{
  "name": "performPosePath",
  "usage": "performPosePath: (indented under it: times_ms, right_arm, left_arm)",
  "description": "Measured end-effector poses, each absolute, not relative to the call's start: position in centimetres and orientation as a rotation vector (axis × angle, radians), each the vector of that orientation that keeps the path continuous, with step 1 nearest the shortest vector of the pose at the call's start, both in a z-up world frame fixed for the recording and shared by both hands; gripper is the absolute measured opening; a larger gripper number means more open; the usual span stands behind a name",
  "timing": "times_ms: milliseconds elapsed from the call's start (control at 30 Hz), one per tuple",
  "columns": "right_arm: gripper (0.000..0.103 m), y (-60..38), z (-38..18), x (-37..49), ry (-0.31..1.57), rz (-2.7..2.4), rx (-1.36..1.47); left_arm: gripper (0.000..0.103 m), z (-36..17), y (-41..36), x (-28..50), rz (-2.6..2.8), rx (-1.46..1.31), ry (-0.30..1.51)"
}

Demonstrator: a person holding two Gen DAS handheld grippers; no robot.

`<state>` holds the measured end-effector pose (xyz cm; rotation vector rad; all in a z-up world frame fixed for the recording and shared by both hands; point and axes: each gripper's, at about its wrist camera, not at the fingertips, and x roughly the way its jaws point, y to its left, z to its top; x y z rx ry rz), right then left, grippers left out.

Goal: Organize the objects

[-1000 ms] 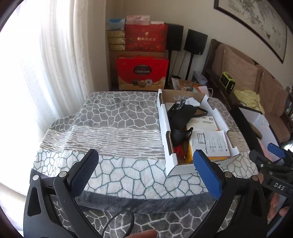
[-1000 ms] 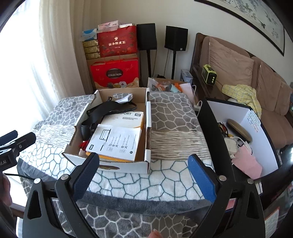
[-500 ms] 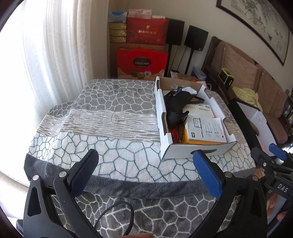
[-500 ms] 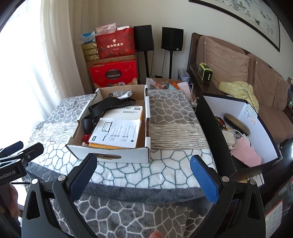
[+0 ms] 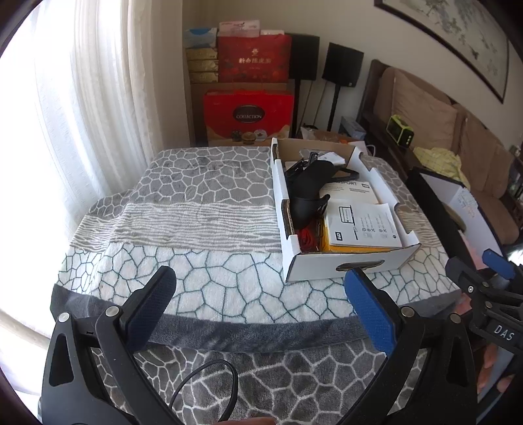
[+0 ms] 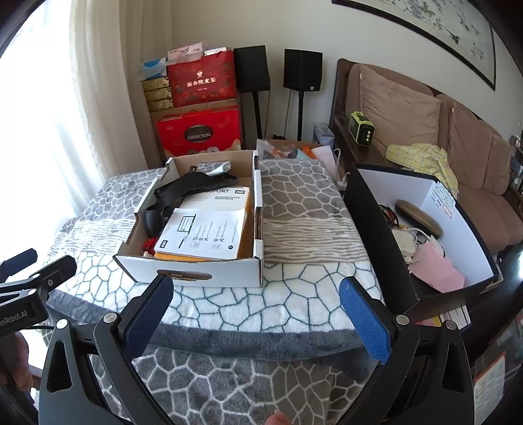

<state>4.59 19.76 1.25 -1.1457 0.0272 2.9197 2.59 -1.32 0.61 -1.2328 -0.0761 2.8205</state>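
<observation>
Both your hand-held grippers, left (image 5: pixel 258 294) and right (image 6: pixel 256 296), spread wide, holding nothing, hovering short of surface (image 5: pixel 202 209). White box (image 6: pixel 235 271) sits there, packed: papers (image 6: pixel 202 233), black strap (image 6: pixel 183 186). Black bin (image 6: pixel 457 229) alongside holds cables. Could be early or wrapped up, can't call next move.

Sofa (image 6: pixel 457 137), speakers (image 6: pixel 302 68), framed painting (image 6: pixel 425 29), curtain (image 5: pixel 98 81).

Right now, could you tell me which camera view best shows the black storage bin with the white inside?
The right wrist view: the black storage bin with the white inside shows whole, cables and pink pouch included. The left wrist view catches only its wall and rim, contents hidden.
</observation>
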Motion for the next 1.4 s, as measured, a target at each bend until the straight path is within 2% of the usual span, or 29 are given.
performPosePath:
  times_ms: [1400]
  right_arm:
    - [0.102,19.9,1.05,4.6,0.048,2.916,-1.137]
  left_arm:
    - [0.103,0.67,-1.49,3.06,2.849,-1.229,-0.06]
